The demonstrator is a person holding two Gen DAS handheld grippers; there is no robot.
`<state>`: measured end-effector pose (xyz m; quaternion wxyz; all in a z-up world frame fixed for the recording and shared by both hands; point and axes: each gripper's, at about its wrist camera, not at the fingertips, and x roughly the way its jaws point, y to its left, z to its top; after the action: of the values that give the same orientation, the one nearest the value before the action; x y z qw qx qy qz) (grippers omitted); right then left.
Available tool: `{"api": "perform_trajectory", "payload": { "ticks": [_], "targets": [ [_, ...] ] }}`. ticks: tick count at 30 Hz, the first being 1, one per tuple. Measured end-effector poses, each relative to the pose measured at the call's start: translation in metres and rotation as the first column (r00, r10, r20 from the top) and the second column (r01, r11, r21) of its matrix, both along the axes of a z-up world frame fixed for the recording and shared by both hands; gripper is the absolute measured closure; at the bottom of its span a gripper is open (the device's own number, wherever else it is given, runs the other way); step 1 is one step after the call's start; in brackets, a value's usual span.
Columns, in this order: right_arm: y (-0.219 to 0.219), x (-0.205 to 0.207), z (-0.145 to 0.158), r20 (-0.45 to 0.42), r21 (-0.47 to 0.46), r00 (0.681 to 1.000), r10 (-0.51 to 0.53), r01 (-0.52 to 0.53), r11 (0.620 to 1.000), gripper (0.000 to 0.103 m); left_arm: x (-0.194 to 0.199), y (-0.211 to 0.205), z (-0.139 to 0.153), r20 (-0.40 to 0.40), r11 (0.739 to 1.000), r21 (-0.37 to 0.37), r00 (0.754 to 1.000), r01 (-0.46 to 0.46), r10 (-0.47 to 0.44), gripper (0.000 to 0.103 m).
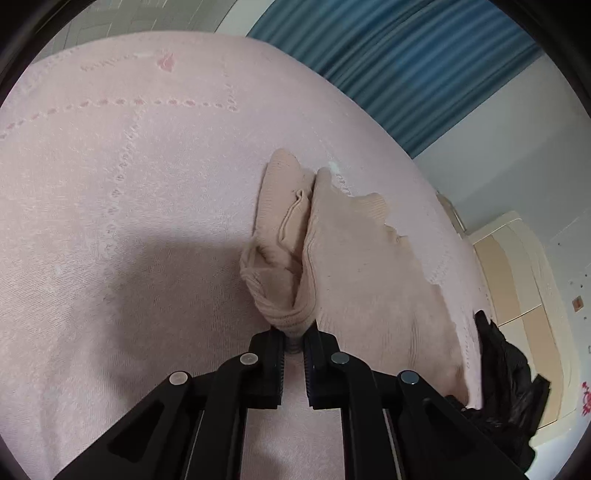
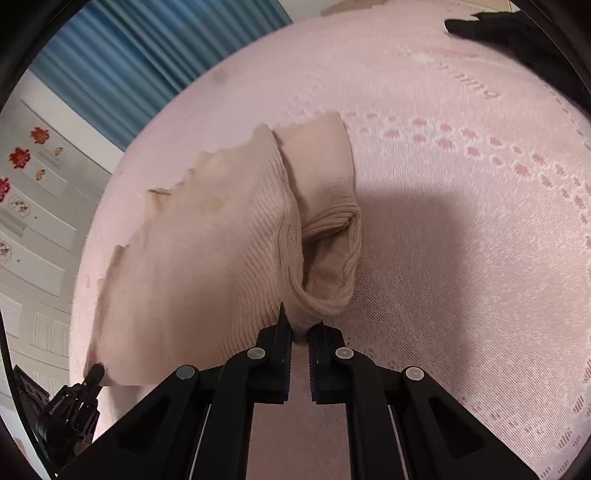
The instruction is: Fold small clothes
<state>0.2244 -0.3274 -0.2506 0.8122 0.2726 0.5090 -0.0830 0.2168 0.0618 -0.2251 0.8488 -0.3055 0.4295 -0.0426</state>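
Observation:
A small beige ribbed knit garment (image 1: 347, 258) lies on the pink lace bedspread (image 1: 129, 184), its sleeve cuff bunched at the near edge. My left gripper (image 1: 294, 338) is shut on the garment's near ribbed edge. In the right wrist view the same garment (image 2: 207, 251) spreads to the left, with a folded sleeve (image 2: 325, 206) beside it. My right gripper (image 2: 300, 332) is shut on its ribbed edge by the cuff. The left gripper (image 2: 92, 373) shows at the lower left of the right wrist view, at the garment's far corner.
A black cloth (image 1: 506, 369) lies at the bed's right edge in the left wrist view and at the top right in the right wrist view (image 2: 517, 33). Blue curtains (image 1: 424, 66) and a pale cabinet (image 1: 524, 288) stand beyond the bed.

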Motion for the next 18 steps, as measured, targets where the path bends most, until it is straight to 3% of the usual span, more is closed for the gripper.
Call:
{"api": "perform_trajectory", "payload": {
  "ticks": [8, 14, 17, 18],
  "targets": [
    [0.000, -0.042, 0.027, 0.021, 0.013, 0.998, 0.055, -0.055, 0.998, 0.096, -0.053, 0.003, 0.024, 0.033, 0.997, 0.062, 0.999, 0.036, -0.038, 0.094],
    [0.000, -0.077, 0.032, -0.008, -0.001, 0.999, 0.033, -0.033, 0.999, 0.095, -0.105, 0.004, 0.012, -0.020, 0.999, 0.041, 0.999, 0.026, -0.025, 0.094],
    [-0.003, -0.094, 0.031, -0.050, -0.018, 0.999, -0.008, 0.008, 1.000, 0.084, -0.118, 0.004, 0.008, -0.068, 0.997, 0.075, 0.997, 0.028, -0.023, 0.091],
    [-0.003, -0.102, 0.036, -0.032, -0.015, 0.999, -0.012, 0.012, 1.000, 0.075, -0.121, 0.004, 0.008, -0.084, 0.994, 0.106, 0.996, 0.024, -0.015, 0.088]
  ]
}}
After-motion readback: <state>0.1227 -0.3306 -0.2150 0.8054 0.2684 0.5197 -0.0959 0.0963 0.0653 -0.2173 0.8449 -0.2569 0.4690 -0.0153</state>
